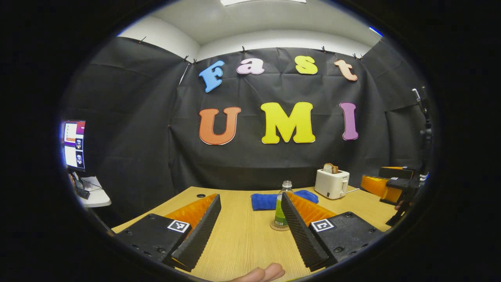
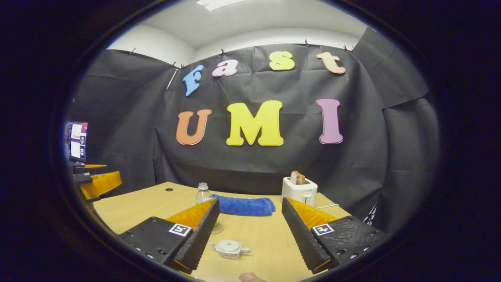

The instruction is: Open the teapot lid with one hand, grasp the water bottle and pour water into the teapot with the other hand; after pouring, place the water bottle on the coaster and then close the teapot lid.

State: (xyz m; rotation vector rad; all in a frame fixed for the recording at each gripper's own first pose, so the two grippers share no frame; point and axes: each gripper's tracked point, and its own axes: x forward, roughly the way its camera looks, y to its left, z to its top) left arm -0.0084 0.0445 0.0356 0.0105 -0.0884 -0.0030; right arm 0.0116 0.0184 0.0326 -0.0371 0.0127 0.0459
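Both grippers [image 1: 250, 231] [image 2: 248, 235] agape; small pale teapot [image 2: 230, 248] lidded; bottle [image 1: 282, 206] on coaster [image 1: 278, 226]

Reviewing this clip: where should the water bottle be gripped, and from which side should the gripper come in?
Probably the water bottle is best gripped on its straight body, below the narrow neck, approached level from the near table edge. It stands upright on the coaster, so a side grasp suits it. The left gripper is open and already faces it; the blue towel lies behind.
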